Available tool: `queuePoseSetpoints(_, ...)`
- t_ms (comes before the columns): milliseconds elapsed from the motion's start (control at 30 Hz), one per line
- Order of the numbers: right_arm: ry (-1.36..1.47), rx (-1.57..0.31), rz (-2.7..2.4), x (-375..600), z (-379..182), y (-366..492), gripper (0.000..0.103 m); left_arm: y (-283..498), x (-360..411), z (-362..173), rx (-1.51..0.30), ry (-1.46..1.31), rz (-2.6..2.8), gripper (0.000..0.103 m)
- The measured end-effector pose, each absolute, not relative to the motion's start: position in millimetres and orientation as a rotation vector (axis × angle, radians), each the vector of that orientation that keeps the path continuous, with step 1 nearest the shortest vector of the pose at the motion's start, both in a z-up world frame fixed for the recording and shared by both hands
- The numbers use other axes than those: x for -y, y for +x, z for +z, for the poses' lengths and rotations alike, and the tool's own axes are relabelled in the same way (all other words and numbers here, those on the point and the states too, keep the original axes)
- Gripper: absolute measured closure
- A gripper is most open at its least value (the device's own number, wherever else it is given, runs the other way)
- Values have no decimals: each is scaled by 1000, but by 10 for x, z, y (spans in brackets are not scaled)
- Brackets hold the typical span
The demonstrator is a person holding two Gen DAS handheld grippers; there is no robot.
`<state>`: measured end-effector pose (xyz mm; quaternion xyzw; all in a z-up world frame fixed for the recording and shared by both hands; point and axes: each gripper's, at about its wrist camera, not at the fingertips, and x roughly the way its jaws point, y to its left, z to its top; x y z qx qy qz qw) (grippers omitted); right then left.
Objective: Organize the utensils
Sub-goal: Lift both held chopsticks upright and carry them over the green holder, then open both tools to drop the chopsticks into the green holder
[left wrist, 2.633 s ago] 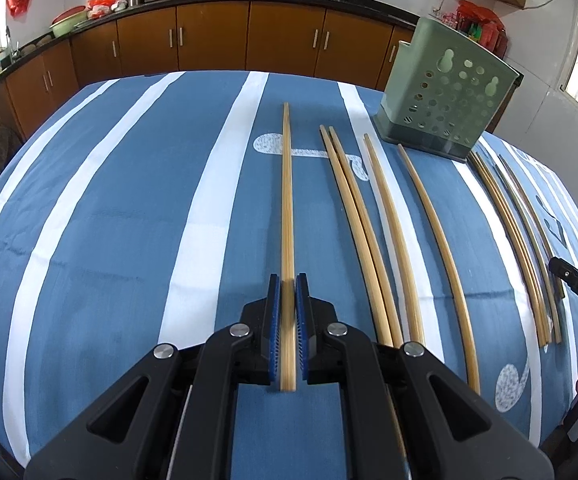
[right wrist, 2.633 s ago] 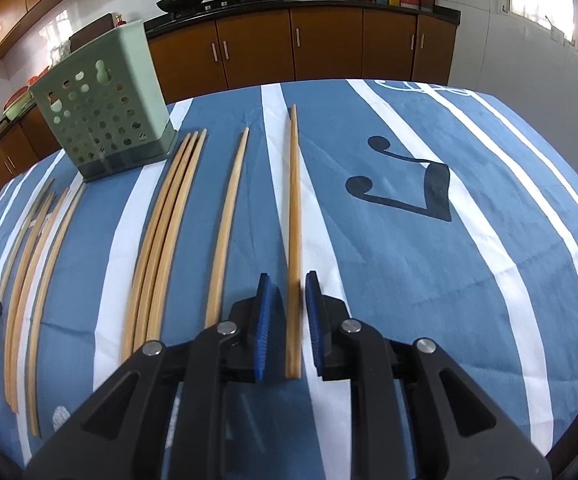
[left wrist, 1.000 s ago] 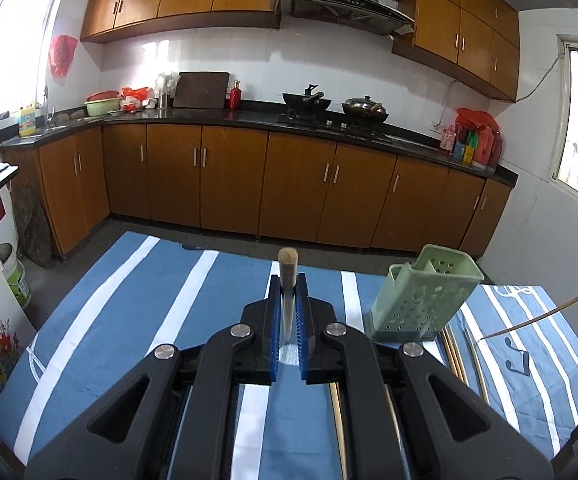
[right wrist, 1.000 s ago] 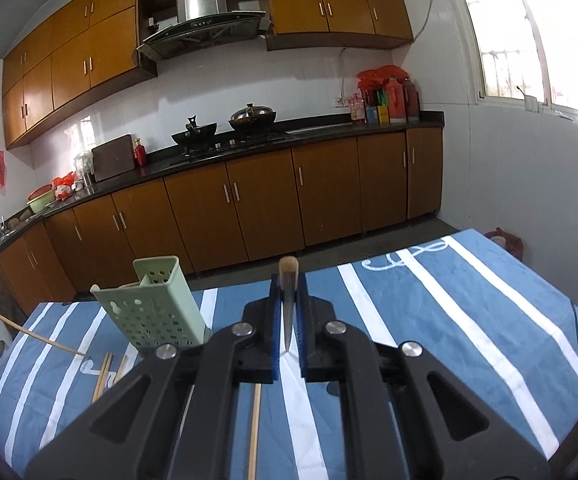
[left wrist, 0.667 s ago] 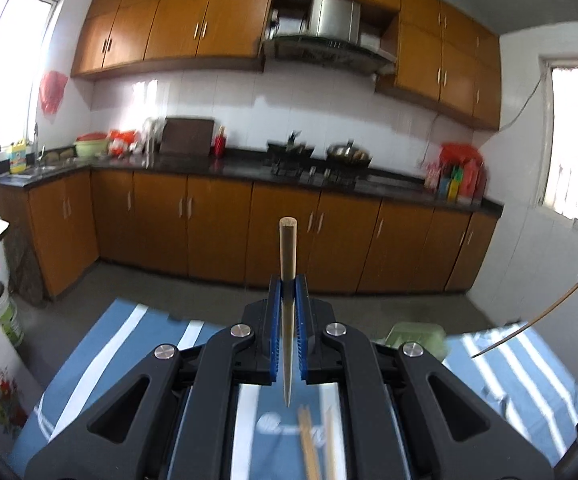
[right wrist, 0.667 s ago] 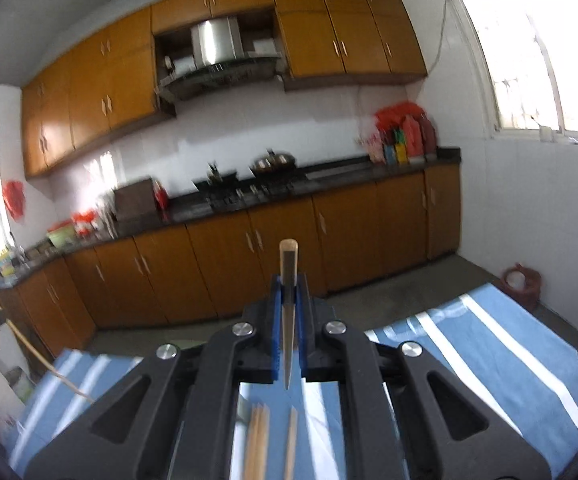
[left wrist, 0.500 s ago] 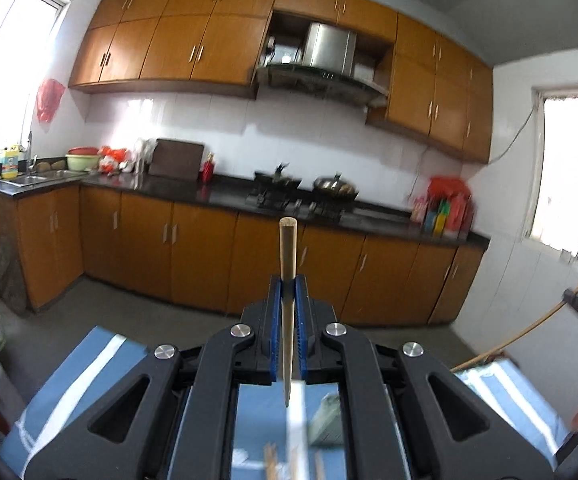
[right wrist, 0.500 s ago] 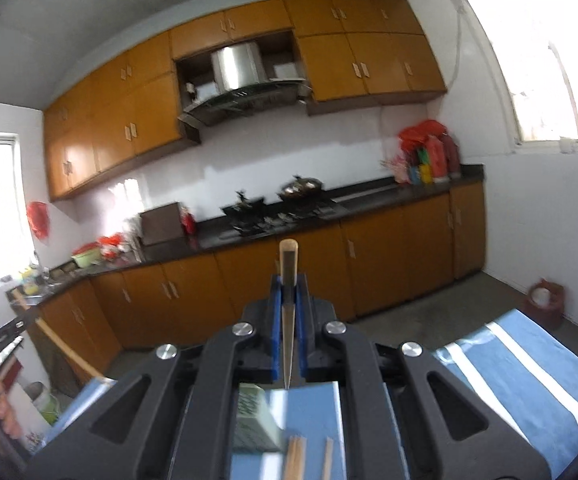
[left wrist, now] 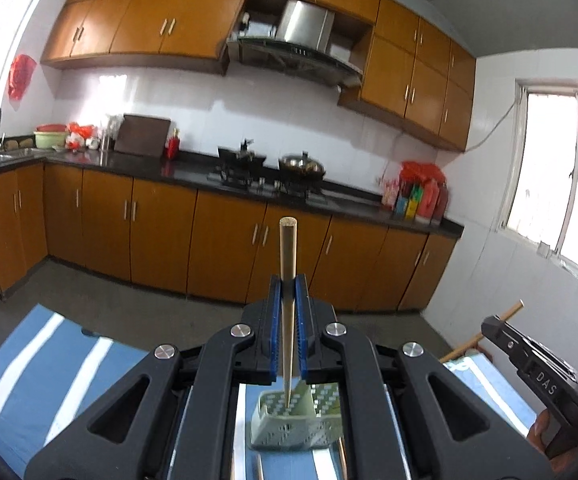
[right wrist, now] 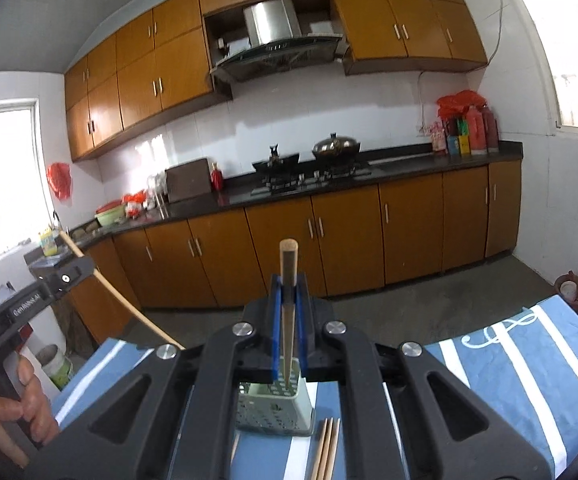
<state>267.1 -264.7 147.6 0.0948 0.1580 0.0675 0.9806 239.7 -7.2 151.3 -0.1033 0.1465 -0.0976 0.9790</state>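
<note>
Both grippers are up in the air, each clamped on one chopstick. The left gripper (left wrist: 287, 304) pinches its chopstick (left wrist: 287, 264) over the green holder (left wrist: 289, 424) on the striped tablecloth (left wrist: 69, 364). The right gripper (right wrist: 287, 304) squeezes its own chopstick (right wrist: 288, 280) above the same holder; tip looks about over the opening, hard to say. Three more chopsticks (right wrist: 326, 448) lie beside it.

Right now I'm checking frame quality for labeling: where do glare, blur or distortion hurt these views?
Left wrist view: window blown out, cabinet lines bowed by fisheye, green basket soft. Right wrist view: both windows overexposed, white wall glare, chopstick in the right gripper sharp.
</note>
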Motion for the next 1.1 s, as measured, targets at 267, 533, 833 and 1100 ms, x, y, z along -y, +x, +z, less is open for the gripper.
queuePoseSetpoints(267,183,-389,137,2555,1166,2827,95,2564,183,1231,-395,-192,-203,96)
queuePoseSetpoints(533,208,-366,127,2571,1185,2743,73,2539,81,1241,-429,-206,-190,93)
queuePoseSetpoints(833,227,-329,94,2767,1255,2427,68,2352,-30,1404,-373,-216,-153,58)
queuePoseSetpoints(1100,268,-378,30,3062,967,2043,67,2042,-281,1369,-360,-241,-122,58)
